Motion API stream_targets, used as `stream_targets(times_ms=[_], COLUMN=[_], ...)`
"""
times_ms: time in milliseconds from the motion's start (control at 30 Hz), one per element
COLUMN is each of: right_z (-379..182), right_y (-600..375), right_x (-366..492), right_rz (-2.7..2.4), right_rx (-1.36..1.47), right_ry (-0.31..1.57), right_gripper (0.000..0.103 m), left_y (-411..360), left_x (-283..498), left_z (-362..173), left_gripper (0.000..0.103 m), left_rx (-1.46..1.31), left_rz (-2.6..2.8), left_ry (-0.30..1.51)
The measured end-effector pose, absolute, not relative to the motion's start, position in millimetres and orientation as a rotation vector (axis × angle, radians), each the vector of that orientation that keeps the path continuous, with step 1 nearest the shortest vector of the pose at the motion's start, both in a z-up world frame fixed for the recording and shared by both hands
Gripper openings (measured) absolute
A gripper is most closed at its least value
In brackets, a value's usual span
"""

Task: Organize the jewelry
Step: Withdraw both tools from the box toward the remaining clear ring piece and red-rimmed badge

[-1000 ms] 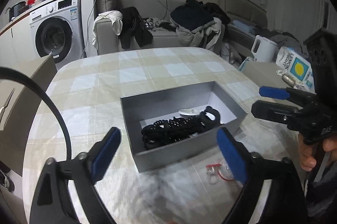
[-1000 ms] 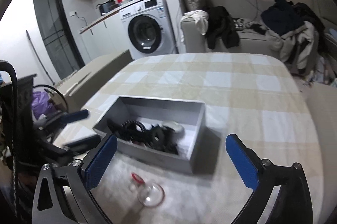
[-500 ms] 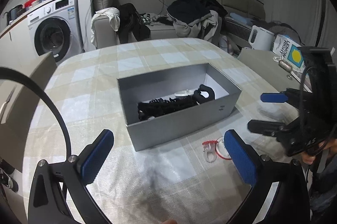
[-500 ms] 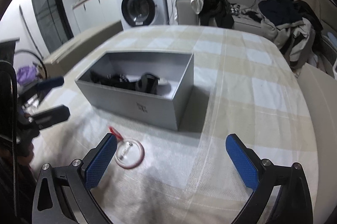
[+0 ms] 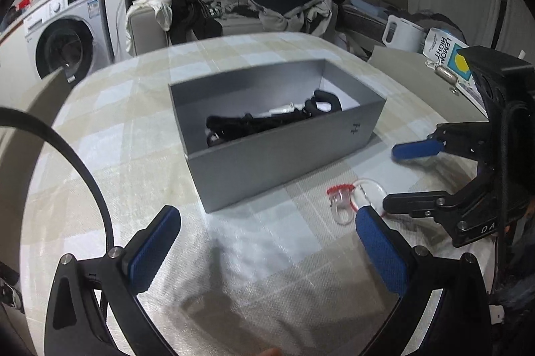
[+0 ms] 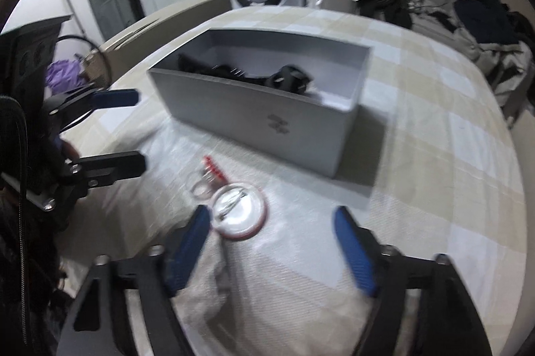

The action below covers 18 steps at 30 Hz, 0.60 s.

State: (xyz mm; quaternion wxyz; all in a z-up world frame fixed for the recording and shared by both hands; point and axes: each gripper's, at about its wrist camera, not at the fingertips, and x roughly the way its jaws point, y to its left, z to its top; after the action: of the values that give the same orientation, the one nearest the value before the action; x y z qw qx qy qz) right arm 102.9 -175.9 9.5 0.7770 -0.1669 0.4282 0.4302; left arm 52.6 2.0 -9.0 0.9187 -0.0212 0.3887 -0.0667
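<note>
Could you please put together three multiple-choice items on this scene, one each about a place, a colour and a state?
1. Where does the clear bangle lie?
A inside the grey box
B on the tablecloth in front of the box
C on the washing machine

2. What colour are the right gripper's pads?
A blue
B red
C yellow

3. The grey box is:
A lidded
B tipped over
C open-topped with dark items inside

Answers: B, it lies on the cloth before the box; A, the pads are blue; C, black pieces show inside.

My table [image 5: 127, 135] wears a beige checked cloth. On it sit a grey open box [image 5: 284, 152], a clear ring [image 5: 341, 205] and a round red-rimmed case [image 6: 239, 210] beside it.
</note>
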Motion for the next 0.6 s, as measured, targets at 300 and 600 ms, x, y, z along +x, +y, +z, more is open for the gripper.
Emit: stream_targets(times_ms=[300, 600], right_z=[5.2, 3.4], right_y=[-167.1, -161.4], right_x=[90.3, 86.8], right_rz=[0.968, 0.949], right_rx=[-0.406, -0.466], right_ry=[0.915, 0.885], right_gripper=[0.058, 0.055], left_y=[-3.5, 2.4], left_x=[49.8, 52.5], left_z=[-15.9, -15.9], left_gripper=[0.102, 0.102], left_rx=[-0.017, -0.058], left_rz=[-0.152, -0.164], left_ry=[0.841, 0.848])
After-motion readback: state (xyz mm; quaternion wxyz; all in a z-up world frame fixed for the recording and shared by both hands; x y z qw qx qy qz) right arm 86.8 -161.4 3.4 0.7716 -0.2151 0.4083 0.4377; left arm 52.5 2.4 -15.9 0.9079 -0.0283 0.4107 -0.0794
